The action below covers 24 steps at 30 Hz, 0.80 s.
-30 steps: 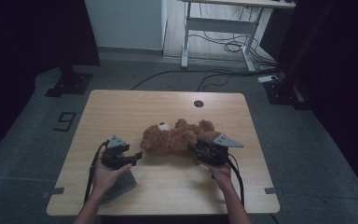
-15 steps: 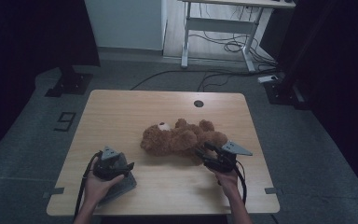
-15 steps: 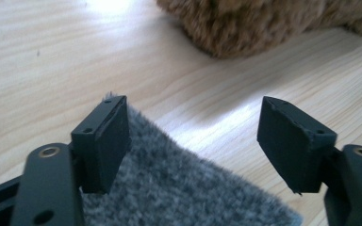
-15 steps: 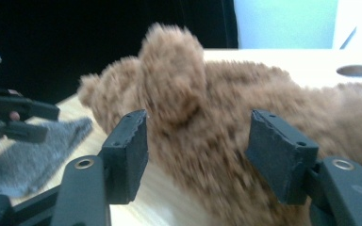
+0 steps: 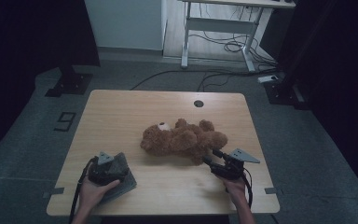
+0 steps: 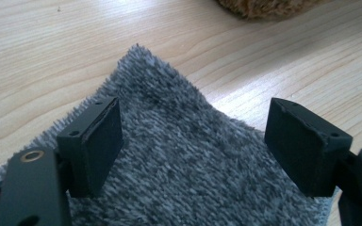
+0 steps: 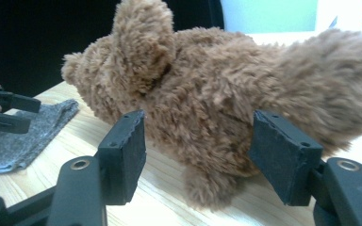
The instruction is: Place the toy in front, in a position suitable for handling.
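Note:
A brown teddy bear (image 5: 184, 140) lies on its side in the middle of the wooden table (image 5: 121, 112). My right gripper (image 5: 210, 157) sits just right of the bear's legs. In the right gripper view its jaws (image 7: 198, 122) have just been opening and stand apart; the bear (image 7: 207, 89) fills the space beyond them, a paw lying between without touching the pads. A grey fuzzy cloth (image 5: 123, 183) lies at the near left. My left gripper (image 5: 114, 169) hovers over the cloth (image 6: 188, 165); its jaws (image 6: 193, 113) have just been opening, and the pads stand clear of the pile.
A round cable hole (image 5: 198, 103) sits near the table's far edge. The near edge is close under both hands. A white desk frame (image 5: 219, 28) and cables stand on the floor beyond. The other gripper (image 7: 4, 113) and cloth (image 7: 23, 136) show left in the right gripper view.
The left hand has come down and toward the near left corner, and the cloth now rests on the table. The right gripper has drawn back to the right, away from the bear.

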Tool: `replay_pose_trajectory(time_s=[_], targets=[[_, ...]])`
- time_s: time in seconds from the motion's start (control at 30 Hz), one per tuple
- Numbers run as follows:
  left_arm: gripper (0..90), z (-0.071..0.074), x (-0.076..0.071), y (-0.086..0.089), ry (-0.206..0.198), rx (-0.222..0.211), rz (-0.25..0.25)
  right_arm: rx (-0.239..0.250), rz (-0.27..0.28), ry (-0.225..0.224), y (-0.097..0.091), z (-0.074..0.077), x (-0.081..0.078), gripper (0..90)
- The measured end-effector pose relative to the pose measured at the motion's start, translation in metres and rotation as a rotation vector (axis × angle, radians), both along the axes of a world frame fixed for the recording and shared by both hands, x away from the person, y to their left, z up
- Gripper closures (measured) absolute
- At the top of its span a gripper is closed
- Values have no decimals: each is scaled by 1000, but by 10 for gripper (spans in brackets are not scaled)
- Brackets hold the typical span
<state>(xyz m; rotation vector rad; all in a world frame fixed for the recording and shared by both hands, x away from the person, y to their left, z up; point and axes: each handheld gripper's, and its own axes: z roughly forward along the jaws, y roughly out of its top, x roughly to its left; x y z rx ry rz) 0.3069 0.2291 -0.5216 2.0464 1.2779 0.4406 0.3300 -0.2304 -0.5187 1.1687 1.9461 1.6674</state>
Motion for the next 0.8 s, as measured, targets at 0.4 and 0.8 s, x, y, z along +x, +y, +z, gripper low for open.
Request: replay_pose_trajectory(time_s=[0.4, 0.8], targets=[[188, -10, 3, -4, 19, 60, 6, 14, -40, -5, -14, 1, -2, 361], [183, -17, 4, -2, 20, 41, 8, 35, -66, -16, -27, 5, -2, 357]])
